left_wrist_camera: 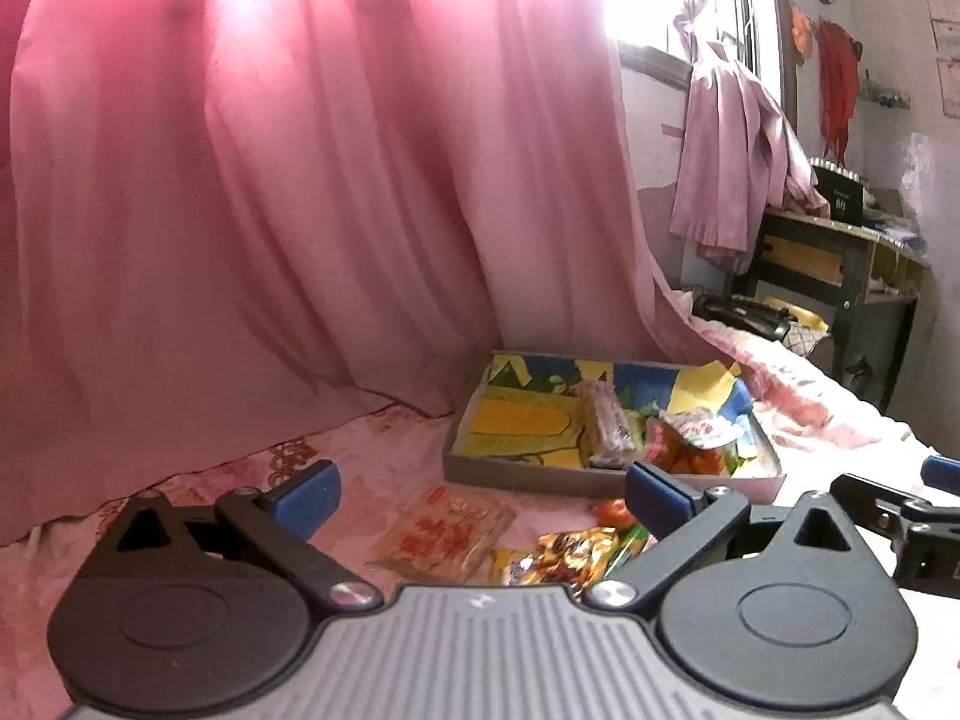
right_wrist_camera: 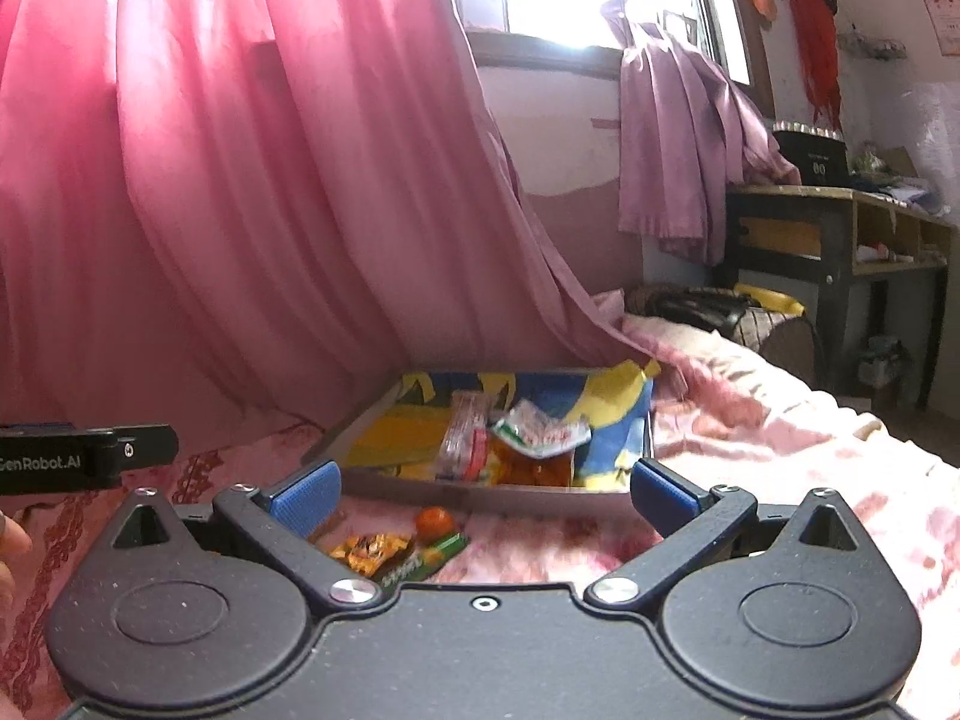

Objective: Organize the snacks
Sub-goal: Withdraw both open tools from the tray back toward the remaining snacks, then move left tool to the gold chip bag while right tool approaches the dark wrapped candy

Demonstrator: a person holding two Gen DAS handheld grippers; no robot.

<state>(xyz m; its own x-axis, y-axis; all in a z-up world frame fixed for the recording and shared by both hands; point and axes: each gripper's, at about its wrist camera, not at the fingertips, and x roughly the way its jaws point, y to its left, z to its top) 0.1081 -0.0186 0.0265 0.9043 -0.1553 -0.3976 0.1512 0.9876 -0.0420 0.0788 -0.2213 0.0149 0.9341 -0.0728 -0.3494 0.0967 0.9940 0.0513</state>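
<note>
A shallow grey box with a blue and yellow lining lies on the pink bedspread; inside it are a clear pink-printed packet, a red packet and a white-green one. In front of it lie a pale red-printed pouch, a gold wrapper and an orange candy. My left gripper is open above these loose snacks. My right gripper is also open, just short of the box, over a gold wrapper, a green stick pack and an orange candy.
A pink curtain hangs close behind the box. A dark desk with shelves stands at the far right beyond the bed. The left gripper's body juts in at the left of the right wrist view, with a hand below it.
</note>
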